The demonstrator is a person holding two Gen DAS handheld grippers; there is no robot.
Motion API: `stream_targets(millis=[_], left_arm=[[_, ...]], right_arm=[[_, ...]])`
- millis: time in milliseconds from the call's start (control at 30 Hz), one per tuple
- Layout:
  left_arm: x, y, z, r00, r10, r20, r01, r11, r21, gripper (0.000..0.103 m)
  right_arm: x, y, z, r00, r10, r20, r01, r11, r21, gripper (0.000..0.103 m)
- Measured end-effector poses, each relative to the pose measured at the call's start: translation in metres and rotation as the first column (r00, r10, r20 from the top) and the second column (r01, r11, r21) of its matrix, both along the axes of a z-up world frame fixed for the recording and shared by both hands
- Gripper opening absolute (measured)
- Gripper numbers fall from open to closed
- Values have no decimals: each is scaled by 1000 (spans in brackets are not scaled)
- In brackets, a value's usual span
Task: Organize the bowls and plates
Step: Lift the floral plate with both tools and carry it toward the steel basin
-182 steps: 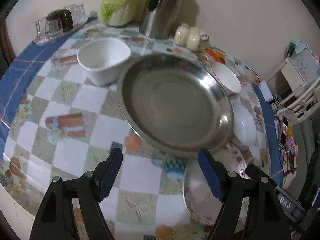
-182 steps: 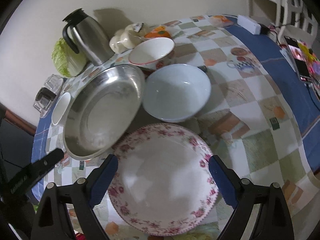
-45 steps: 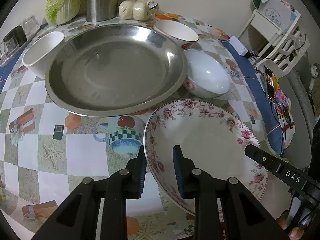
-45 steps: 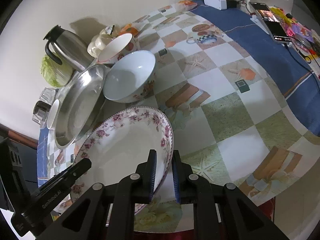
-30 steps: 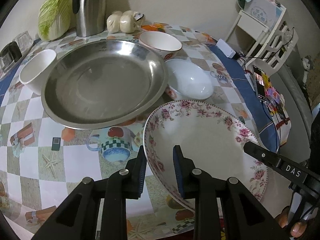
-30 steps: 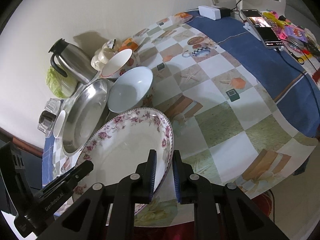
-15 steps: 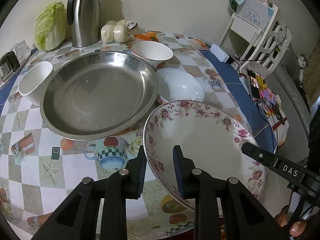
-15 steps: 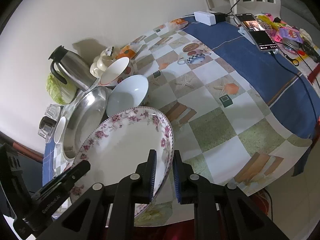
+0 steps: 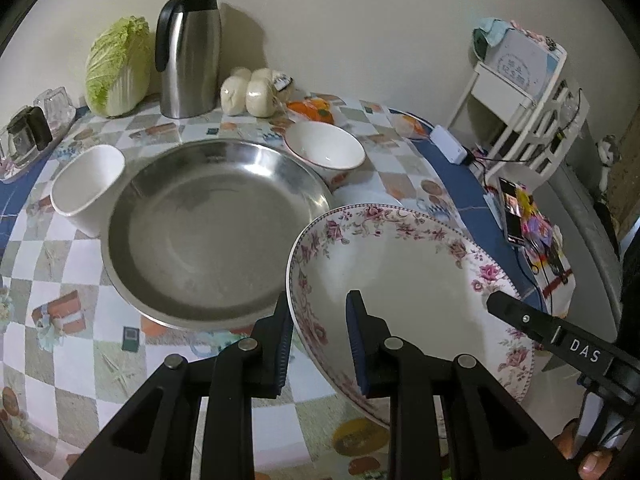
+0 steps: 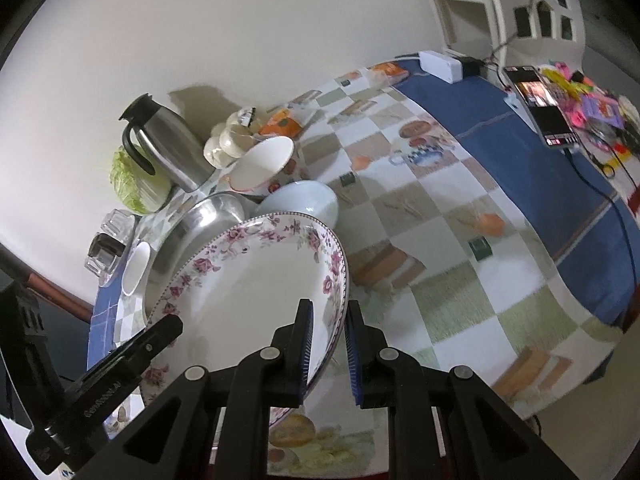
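Note:
Both grippers hold the floral plate (image 9: 404,264) (image 10: 256,280) off the table by opposite rims. My left gripper (image 9: 320,332) is shut on its left rim, my right gripper (image 10: 328,340) is shut on its right rim. Left of the plate lies the big steel basin (image 9: 208,232) (image 10: 192,228). A white square bowl (image 9: 86,190) stands left of the basin. Behind the basin is a red-rimmed bowl (image 9: 326,148) (image 10: 264,164). The pale blue bowl (image 10: 304,200) is mostly hidden behind the plate in the left wrist view.
A steel thermos jug (image 9: 188,48), a cabbage (image 9: 118,66) and wrapped buns (image 9: 248,92) stand along the wall. A tray with glasses (image 9: 28,132) is at the far left. A phone (image 10: 544,108) and a power strip (image 10: 440,66) lie on the blue cloth at the right.
Both grippers have risen with the floral plate. The plate now hangs higher above the table and covers more of the pale blue bowl.

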State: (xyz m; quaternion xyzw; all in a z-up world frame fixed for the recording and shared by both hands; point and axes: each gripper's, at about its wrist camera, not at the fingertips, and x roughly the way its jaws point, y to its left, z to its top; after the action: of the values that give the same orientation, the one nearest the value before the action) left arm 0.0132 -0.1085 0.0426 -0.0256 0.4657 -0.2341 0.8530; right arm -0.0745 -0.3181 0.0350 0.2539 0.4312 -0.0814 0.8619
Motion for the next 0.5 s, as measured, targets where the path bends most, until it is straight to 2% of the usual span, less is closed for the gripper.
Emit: stream_targets(millis=[500], left_arm=[[49,21,2,996,84,-25,-85,995,-51,26]], right_arm=[[60,17,6,999,46,-23,-46,999,-13,18]])
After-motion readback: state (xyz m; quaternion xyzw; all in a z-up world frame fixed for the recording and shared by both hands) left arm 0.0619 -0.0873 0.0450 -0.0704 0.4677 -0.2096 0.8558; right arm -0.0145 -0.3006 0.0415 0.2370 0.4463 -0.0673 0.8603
